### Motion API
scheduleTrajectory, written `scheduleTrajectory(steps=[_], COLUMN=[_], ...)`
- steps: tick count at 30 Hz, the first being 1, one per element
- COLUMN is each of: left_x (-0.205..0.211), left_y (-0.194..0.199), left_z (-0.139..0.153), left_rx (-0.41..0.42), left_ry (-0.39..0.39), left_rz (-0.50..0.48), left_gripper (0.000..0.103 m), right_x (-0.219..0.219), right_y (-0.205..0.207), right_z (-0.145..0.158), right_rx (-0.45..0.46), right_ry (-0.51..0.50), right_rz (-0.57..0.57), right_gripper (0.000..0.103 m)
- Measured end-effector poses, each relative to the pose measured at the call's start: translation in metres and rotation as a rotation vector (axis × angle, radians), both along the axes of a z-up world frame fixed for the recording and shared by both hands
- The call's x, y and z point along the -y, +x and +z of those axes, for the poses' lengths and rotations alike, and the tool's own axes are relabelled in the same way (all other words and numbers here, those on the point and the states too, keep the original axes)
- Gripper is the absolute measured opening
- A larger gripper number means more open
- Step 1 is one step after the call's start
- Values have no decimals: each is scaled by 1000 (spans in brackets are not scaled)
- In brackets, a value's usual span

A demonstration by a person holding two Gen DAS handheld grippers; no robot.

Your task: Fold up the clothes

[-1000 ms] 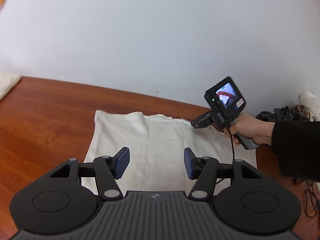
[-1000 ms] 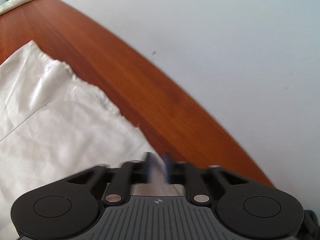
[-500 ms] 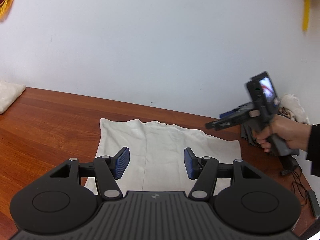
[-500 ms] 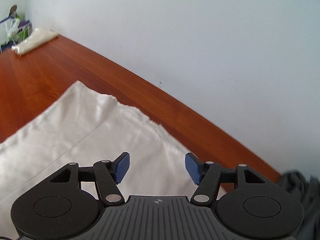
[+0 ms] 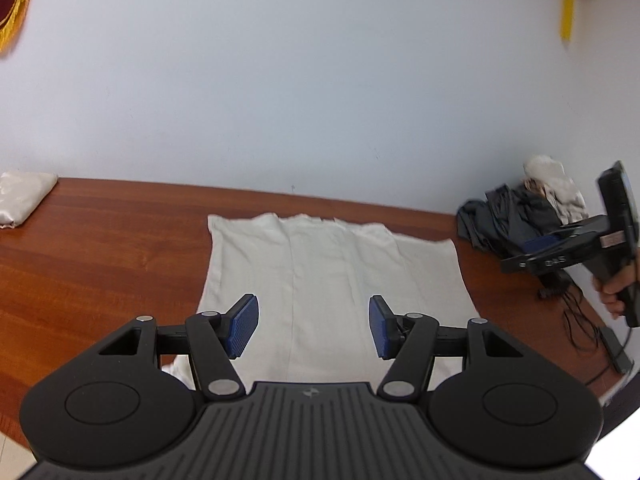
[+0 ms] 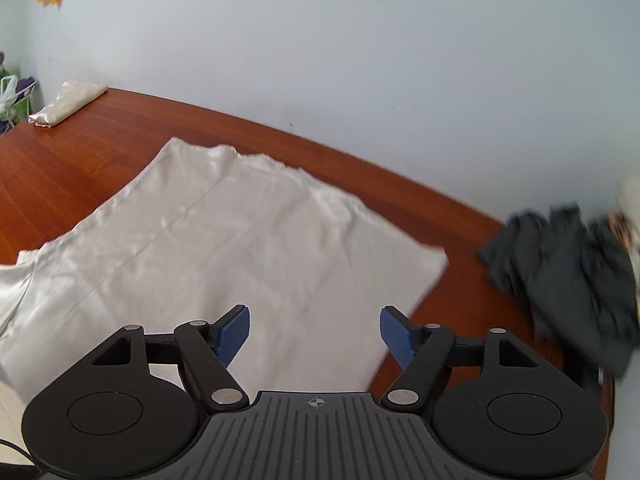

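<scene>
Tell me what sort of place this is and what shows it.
Probably an office or workroom set up for folding laundry, not a home laundry room. A long reddish-brown wooden table stands against a plain pale wall, a cream garment lies spread flat on it, and a crumpled dark grey heap of clothes waits at one end.

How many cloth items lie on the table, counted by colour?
Cream or white: 3 – spread garment, folded cloth, crumpled piece in the pile.
Dark grey: 1 – heap.
Total: 4
</scene>
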State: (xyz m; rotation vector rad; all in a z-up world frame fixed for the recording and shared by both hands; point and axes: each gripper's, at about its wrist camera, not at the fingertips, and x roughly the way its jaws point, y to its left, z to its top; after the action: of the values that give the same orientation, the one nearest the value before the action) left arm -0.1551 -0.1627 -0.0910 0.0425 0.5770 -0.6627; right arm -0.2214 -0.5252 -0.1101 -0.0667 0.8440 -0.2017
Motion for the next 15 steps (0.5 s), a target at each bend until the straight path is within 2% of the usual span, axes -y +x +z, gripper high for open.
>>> scheduleTrajectory(steps=[5,7,11,15], left_x=[-8,-7,-7,2], left_y=[-35,-48,-73,-97], left_z=[-13,-17,-20,-24], left_rx=[12,17,27,36], left_ry=[32,54,44,68], left_rz=[-50,-64,-73,-78], left_gripper=[67,67,69,69], right_x=[-5,-5,2,17], right_y=[-59,-77,-110,-143], right_z=[-13,-22,-41,-60], right_rx=[-17,-30,-52,-63], right_ry=[34,42,62,114], right_rz=[-67,-87,-116,-158], right_gripper=[78,81,83,83])
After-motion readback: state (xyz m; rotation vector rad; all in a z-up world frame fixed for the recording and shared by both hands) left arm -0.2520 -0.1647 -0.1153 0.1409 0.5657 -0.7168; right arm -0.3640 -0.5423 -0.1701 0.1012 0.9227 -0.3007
